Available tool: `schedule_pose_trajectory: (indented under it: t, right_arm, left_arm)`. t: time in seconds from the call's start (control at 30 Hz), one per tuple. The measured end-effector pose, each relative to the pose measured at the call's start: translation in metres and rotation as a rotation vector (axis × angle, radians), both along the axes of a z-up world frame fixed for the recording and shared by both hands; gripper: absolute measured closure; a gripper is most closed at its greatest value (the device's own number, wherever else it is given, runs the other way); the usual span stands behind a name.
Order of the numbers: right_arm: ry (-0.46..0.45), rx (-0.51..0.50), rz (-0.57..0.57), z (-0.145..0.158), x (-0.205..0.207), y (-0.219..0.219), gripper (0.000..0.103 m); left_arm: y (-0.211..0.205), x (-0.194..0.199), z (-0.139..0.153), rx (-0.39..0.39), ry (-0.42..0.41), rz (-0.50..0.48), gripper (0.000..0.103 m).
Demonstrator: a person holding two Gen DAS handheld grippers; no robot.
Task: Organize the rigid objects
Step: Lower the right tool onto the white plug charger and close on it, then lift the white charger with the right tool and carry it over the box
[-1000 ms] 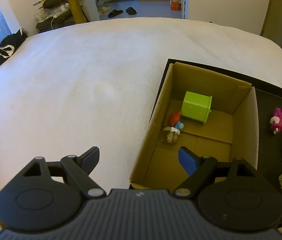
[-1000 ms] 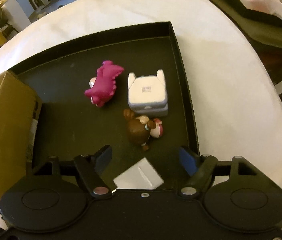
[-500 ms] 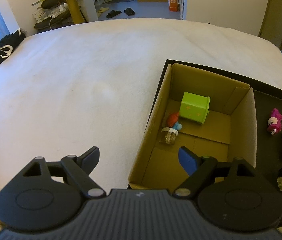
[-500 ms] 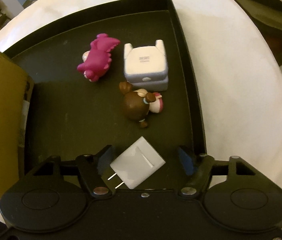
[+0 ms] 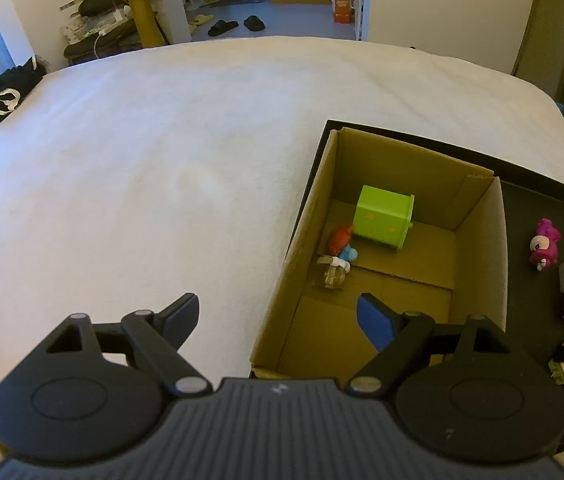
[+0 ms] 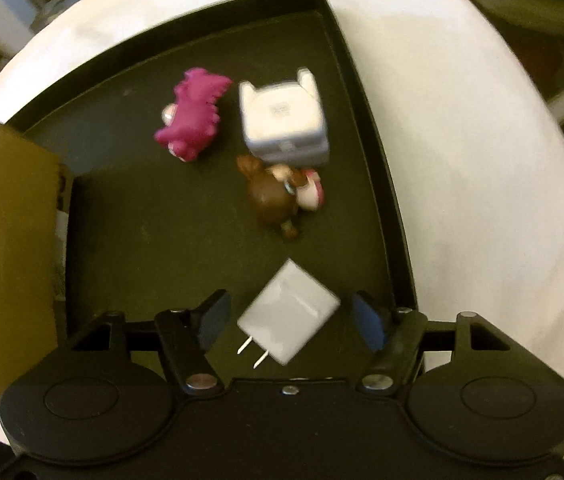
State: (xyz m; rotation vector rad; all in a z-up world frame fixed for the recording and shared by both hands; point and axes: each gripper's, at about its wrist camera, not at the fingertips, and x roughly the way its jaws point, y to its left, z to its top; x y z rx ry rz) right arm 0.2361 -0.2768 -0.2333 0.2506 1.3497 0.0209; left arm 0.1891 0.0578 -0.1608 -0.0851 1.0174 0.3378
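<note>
Left wrist view shows the left tool [image 5: 278, 316] wide and empty beside the cardboard box [image 5: 478, 240], while the right tool [image 6: 288, 320], opening, straddles without touching the white charger [image 6: 288, 312] on the black tray [image 6: 366, 128]; next, close squarely.

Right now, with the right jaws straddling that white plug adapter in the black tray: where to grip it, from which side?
From above, on the white plug adapter body's two flat side faces, clear of the prongs. It lies flat and skewed to the opening right gripper, so roll the wrist until the pads square up.
</note>
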Motion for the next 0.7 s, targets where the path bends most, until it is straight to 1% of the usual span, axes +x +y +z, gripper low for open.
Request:
schedule_pose_trajectory:
  t: [0.07,0.13,0.23,0.3,0.37,0.47,0.7]
  right_arm:
    - [0.023,0.005,-0.031,-0.006,-0.002,0.000,0.036]
    - [0.017,0.000,-0.049,-0.008,-0.003,0.000,0.035]
    - [-0.009,-0.019,-0.046,-0.004,0.003,0.010,0.045]
    - [-0.022,-0.039,-0.039,-0.003,0.005,0.013,0.058]
    - [-0.027,-0.030,-0.030,-0.002,0.007,0.015,0.063]
    - [-0.034,-0.029,-0.017,-0.001,0.005,0.018,0.065]
    - [-0.087,-0.060,0.017,0.018,0.004,0.025,0.067]
  left_arm:
    - [0.001,0.000,0.000,-0.007,-0.002,-0.002,0.018]
    - [0.002,-0.001,0.001,-0.015,-0.006,-0.003,0.018]
    - [0.003,-0.001,0.000,-0.023,-0.007,-0.005,0.018]
    - [0.004,0.000,-0.001,-0.028,-0.004,-0.006,0.018]
    - [0.004,0.000,-0.002,-0.030,-0.005,-0.005,0.018]
    - [0.006,0.001,-0.003,-0.037,0.002,-0.007,0.018]
    - [0.011,0.004,-0.006,-0.064,0.011,-0.006,0.018]
